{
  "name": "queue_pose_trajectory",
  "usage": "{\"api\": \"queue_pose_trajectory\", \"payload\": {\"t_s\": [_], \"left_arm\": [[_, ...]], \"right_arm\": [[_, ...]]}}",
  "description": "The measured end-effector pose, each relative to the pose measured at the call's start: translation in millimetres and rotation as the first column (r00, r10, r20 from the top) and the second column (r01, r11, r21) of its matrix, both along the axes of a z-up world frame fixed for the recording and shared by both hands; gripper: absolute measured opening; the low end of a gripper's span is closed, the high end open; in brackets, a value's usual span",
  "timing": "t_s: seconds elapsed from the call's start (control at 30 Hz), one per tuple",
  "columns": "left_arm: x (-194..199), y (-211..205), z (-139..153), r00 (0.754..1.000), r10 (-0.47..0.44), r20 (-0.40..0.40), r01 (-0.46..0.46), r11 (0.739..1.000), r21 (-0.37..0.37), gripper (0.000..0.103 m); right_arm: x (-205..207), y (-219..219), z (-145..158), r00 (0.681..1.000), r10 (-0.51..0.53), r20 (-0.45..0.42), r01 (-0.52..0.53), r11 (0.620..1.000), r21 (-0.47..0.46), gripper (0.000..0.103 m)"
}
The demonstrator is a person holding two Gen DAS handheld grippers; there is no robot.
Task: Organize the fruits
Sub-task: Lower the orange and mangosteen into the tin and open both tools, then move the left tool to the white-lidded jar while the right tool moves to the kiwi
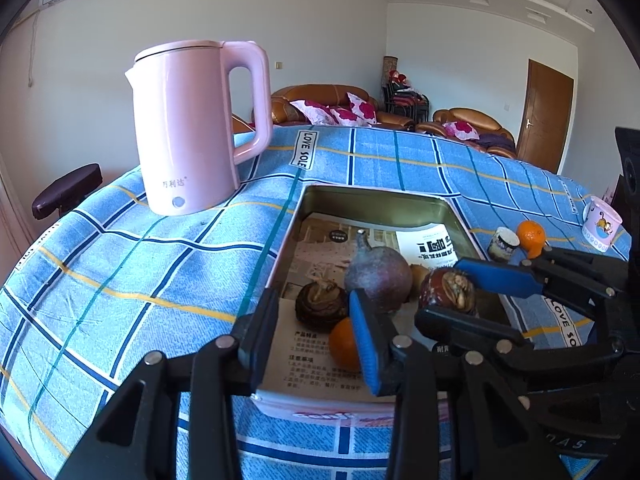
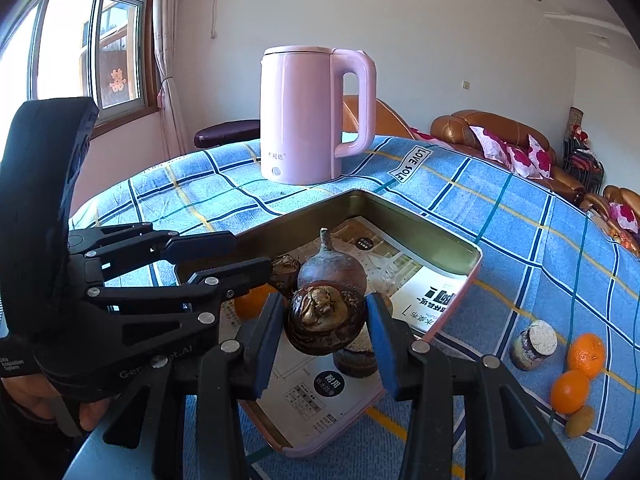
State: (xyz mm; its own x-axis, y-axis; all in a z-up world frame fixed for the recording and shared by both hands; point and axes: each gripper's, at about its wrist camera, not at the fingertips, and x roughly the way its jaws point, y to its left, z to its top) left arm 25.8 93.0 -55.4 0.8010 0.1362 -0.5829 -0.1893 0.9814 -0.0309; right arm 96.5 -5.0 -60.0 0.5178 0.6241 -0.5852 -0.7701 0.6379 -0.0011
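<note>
Right wrist view shows the right tool squeezing a dark brown round fruit with a wrinkly top between its two blue pads. The fruit hangs just over the shallow metal tin with a pink rim, which sits on the tabletop under a blue checked cloth. My guess is that the fruit is held up there so it can be put down inside the tin with the others.

Inside the tin, on printed paper, lie a big purple-grey fruit with a long stem, another dark brown wrinkly fruit and a small orange. They sit close together at the near end, so there is bare paper farther back.

Left wrist view shows the left tool low over the near edge of the tin. Its pads are near each other and nothing is between them, so it is closed on nothing. It seems to be waiting out of the way.

Still outside, on the cloth to the right of the tin, are two more oranges, a small yellow-brown fruit and a little jar with a pale lid. A tall pink kettle stands behind the tin, well apart from the fruit.
</note>
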Motion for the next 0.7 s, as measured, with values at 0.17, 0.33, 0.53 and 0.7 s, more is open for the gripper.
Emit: {"api": "queue_pose_trajectory", "payload": {"t_s": [0.17,0.33,0.53,0.7], "left_arm": [[-8,0,5,0.999,-0.008,0.046,0.008,1.000,-0.016,0.053],[-18,-3,14,0.994,0.040,0.097,-0.040,0.999,-0.001,0.096],[-15,-25,28,0.993,-0.004,0.120,0.005,1.000,-0.005,0.100],[-1,-58,32,0.992,-0.067,0.104,0.065,0.998,0.027,0.100]], "right_arm": [[1,-7,2,0.999,-0.032,0.002,0.032,0.999,0.026,0.056],[-9,-28,12,0.991,-0.092,0.098,0.089,0.995,0.044,0.058],[0,-98,17,0.962,-0.244,0.119,0.244,0.970,0.018,0.058],[26,-167,10,0.901,-0.430,0.051,0.431,0.903,-0.006,0.058]]}}
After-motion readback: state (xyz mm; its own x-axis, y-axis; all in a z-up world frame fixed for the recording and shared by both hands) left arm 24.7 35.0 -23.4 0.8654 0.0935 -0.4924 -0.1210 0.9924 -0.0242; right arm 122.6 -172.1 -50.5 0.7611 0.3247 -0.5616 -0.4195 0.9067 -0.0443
